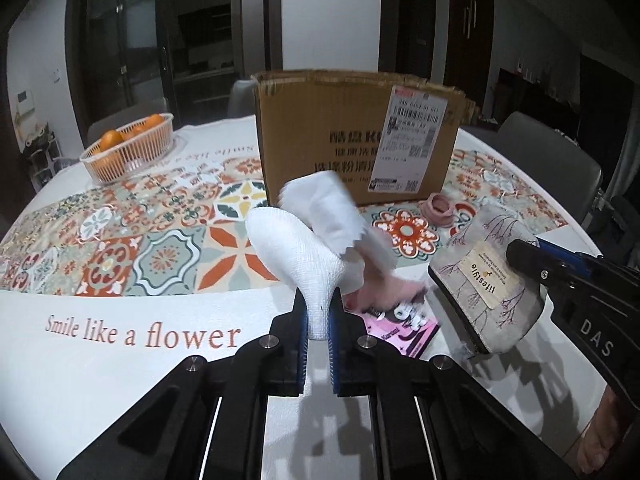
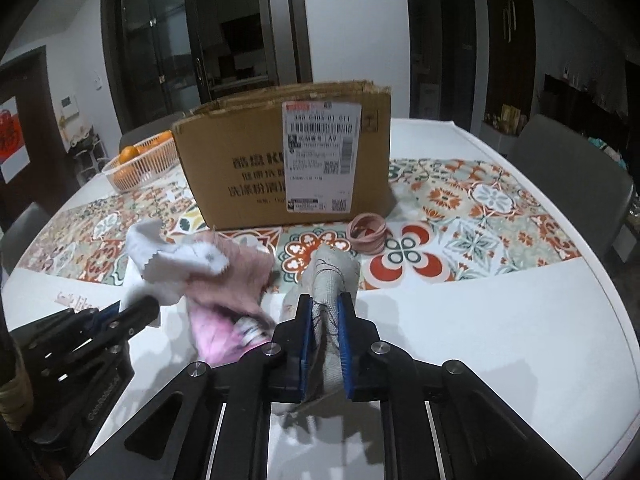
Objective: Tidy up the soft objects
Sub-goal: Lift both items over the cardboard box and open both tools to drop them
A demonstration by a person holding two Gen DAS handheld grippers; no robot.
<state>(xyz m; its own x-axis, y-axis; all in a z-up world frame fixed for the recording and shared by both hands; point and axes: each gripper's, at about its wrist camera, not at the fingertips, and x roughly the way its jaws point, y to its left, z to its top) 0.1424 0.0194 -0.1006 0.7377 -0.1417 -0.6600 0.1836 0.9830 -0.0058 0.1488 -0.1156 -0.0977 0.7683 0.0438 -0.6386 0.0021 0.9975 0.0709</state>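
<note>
My left gripper (image 1: 319, 320) is shut on a white knitted cloth (image 1: 292, 248), lifted above the table. A white zigzag-edged piece (image 1: 332, 208) and a blurred pink cloth (image 1: 384, 288) hang with it. The right gripper (image 1: 532, 258) comes in from the right, holding a grey pouch (image 1: 484, 280) with a "lifestyle" label. In the right wrist view my right gripper (image 2: 324, 312) is shut on that grey pouch (image 2: 334, 276). To its left are the left gripper (image 2: 150, 306), the white cloth (image 2: 160, 256) and the pink cloth (image 2: 228, 284).
An open cardboard box (image 1: 328, 140) (image 2: 240, 168) stands mid-table on the patterned tablecloth (image 1: 160, 240). Pink hair bands (image 1: 439, 208) (image 2: 368, 232) lie by its right corner. A pink printed packet (image 1: 404, 328) lies on the table. A basket of oranges (image 1: 132, 148) (image 2: 140, 164) sits far left. Grey chairs (image 2: 572, 172) surround the table.
</note>
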